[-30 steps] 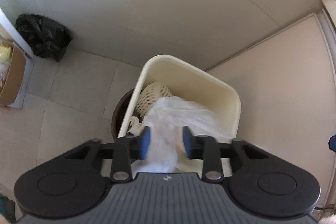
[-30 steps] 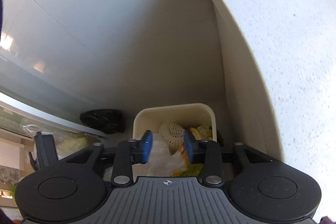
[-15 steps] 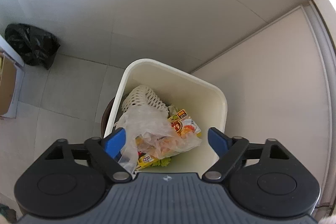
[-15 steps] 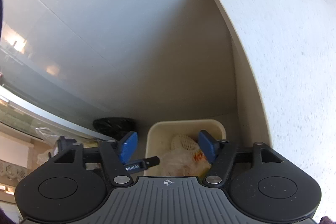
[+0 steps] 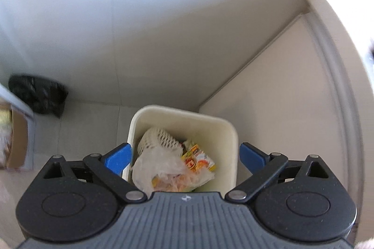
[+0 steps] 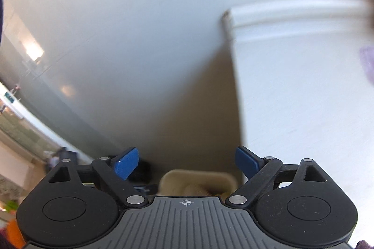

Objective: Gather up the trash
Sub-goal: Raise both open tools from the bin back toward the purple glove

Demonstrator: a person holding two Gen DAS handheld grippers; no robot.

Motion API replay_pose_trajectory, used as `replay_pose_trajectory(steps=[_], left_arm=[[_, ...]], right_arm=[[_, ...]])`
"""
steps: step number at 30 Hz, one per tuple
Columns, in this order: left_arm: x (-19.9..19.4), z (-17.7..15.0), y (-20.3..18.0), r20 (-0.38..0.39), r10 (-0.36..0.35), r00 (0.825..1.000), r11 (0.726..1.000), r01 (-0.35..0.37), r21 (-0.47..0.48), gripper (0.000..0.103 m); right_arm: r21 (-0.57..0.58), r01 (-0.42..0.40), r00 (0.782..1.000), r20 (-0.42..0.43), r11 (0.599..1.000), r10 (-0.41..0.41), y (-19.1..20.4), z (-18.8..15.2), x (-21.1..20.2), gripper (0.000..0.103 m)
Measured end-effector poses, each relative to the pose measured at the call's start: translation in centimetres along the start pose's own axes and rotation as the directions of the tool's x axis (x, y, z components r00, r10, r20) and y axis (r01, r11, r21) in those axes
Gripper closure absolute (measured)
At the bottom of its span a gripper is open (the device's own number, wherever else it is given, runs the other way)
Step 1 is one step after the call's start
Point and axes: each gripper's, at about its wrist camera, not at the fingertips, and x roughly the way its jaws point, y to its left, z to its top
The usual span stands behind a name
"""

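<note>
A cream trash bin [image 5: 230, 132] stands on the floor in a corner, below my left gripper [image 5: 184, 158]. Inside it lie a clear plastic bag [image 5: 159, 166], a white foam net [image 5: 156, 138] and a yellow snack wrapper [image 5: 198, 158]. The left jaws are opening wide, high over the bin, with nothing between them. In the blurred right wrist view only the bin's far rim [image 6: 198, 173] shows, low in the frame. My right gripper [image 6: 187, 163] is also opening, with nothing between its jaws.
A black trash bag [image 5: 39, 93] sits on the tiled floor at the left wall. A cardboard box [image 5: 17, 139] stands beside a shelf edge at far left. A cream cabinet panel [image 5: 292, 97] rises right of the bin. A white counter [image 6: 303, 85] fills the right.
Both grippers let go of the plastic bag, which dropped into the bin, and their jaws spread wide. Both hands have risen, so the bin looks smaller and lower.
</note>
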Motion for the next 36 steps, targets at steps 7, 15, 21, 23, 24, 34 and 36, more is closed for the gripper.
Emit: replay_pose_trajectory(steps=[7,15,21,23,24,34,36], left_arm=[[-3.8,2.1,-5.1,0.078,-0.034,0.996,0.992,0.024,0.125,0.003],[-6.4,4.0,-14.3,0.152,-0.119,0.981,0.94,0.062,0.337,0.002],[-6.8,5.2,-22.0,0.172,-0.234,0.957,0.86,0.121,0.496,0.001],[-5.9,5.5,-24.7,0.162,-0.26,0.952,0.824,0.131,0.552,0.001],[-5.5,5.5,-26.1,0.158,-0.272,0.949,0.806,0.135,0.576,0.001],[-1.5,4.4,-35.5,0.063,-0.379,0.923,0.661,0.223,0.716,0.005],[-0.8,4.3,-36.9,0.044,-0.393,0.918,0.637,0.237,0.734,0.006]], right_arm=[[0.008,0.13,0.987,0.09,0.991,-0.131,-4.9,0.2,-4.1,0.01],[0.116,0.235,0.949,0.185,0.965,-0.254,-10.8,0.2,-7.3,0.006],[0.185,0.299,0.918,0.213,0.936,-0.335,-15.7,0.8,-9.3,0.005],[0.226,0.301,0.91,0.223,0.927,-0.349,-17.8,1.6,-9.5,0.005],[0.246,0.301,0.906,0.227,0.921,-0.357,-18.8,1.7,-9.7,0.005],[0.378,0.296,0.884,0.24,0.877,-0.401,-26.0,2.3,-10.1,0.005],[0.391,0.282,0.886,0.243,0.876,-0.394,-27.0,2.6,-9.9,0.005]])
